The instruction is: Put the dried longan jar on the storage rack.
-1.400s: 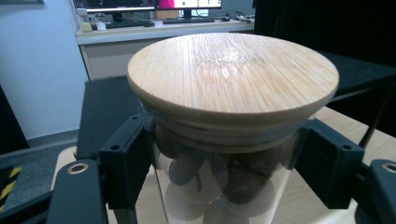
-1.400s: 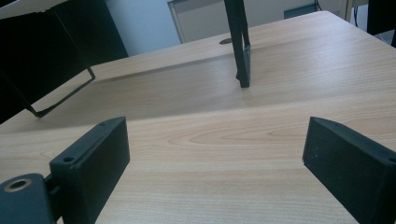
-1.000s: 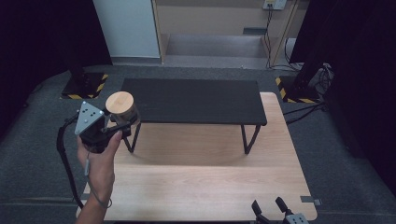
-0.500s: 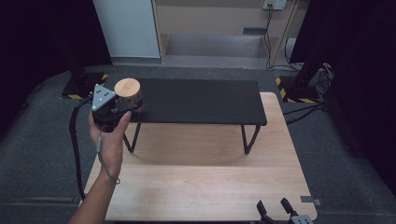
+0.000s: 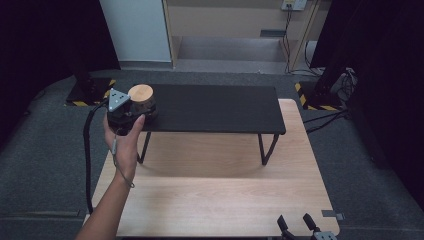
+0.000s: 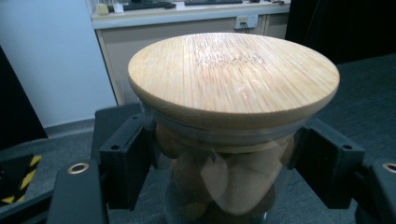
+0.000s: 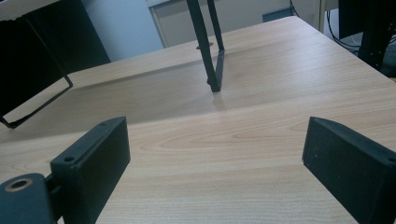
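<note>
A clear glass jar [image 6: 219, 182] with a round bamboo lid [image 5: 140, 93] and brown rounded pieces inside is clamped between the two black jaws of my left gripper [image 6: 219, 163]. In the high view the left gripper [image 5: 131, 107] holds the jar over the left end of the black shelf [image 5: 215, 107]. Whether the jar's base touches the shelf cannot be told. My right gripper [image 7: 217, 154] rests low over the wooden table [image 7: 233, 121] near its front edge, jaws wide apart with nothing between them; its fingertips [image 5: 281, 221] show at the bottom of the high view.
The black shelf stands on thin metal legs [image 5: 267, 150] on the light wooden table [image 5: 220, 195]. A cable [image 5: 87, 150] trails from the left gripper. Grey carpet surrounds the table; yellow-black striped bases [image 5: 312, 97] and cables lie behind on both sides.
My left hand has carried the jar away from me and to the right, from beyond the shelf's left end to above that end. The right gripper has stayed put.
</note>
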The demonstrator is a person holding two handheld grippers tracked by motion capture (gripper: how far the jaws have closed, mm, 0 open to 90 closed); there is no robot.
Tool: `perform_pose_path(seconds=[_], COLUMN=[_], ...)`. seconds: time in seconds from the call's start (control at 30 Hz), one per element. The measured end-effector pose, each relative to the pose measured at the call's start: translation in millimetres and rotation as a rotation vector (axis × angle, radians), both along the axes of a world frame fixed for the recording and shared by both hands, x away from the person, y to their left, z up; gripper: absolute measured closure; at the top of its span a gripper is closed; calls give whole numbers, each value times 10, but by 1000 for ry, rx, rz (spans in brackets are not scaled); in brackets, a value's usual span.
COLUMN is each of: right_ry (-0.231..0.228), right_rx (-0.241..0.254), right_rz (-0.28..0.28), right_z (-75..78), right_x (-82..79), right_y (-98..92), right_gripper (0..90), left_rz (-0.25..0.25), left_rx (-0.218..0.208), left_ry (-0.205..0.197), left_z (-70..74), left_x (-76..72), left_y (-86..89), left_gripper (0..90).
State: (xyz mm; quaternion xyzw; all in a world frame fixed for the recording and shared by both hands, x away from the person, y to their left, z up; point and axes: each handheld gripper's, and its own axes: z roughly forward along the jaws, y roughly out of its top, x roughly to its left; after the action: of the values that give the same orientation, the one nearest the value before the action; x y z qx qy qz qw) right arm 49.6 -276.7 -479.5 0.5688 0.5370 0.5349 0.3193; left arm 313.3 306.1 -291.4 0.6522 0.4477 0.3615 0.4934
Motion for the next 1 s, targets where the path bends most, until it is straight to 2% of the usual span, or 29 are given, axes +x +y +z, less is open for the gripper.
perform_pose_path(seconds=[0.07, 0.33, 0.63, 0.67, 0.7, 0.77, 0.87, 1.0], right_ry=[1, 2, 6, 6, 6, 6, 7, 9], right_rx=[0, -1, -1, 0, 1, 2, 3, 3], right_rz=[0, -1, 0, 1, 1, 3, 7, 9], right_z=[0, -7, -19, -19, -19, -16, -14, -12], right_x=[3, 10, 12, 12, 12, 15, 19, 28], right_y=[0, 9, 6, 4, 2, 2, 6, 17], right_gripper=[76, 77, 77, 76, 76, 74, 72, 71], left_rz=[-1, -4, -10, -7, -6, -5, 8, 17], left_rx=[1, -19, -8, -9, -10, -6, 14, 19], left_ry=[-6, -1, -3, 1, 5, -6, -47, -69], left_z=[-39, -49, -52, -54, -54, -60, -64, -51], left_x=[0, 43, 59, 71, 76, 57, -23, -97], left_y=[1, 20, 24, 22, 26, 27, -1, -8], left_gripper=[245, 245, 241, 224, 147, 74, 37, 18])
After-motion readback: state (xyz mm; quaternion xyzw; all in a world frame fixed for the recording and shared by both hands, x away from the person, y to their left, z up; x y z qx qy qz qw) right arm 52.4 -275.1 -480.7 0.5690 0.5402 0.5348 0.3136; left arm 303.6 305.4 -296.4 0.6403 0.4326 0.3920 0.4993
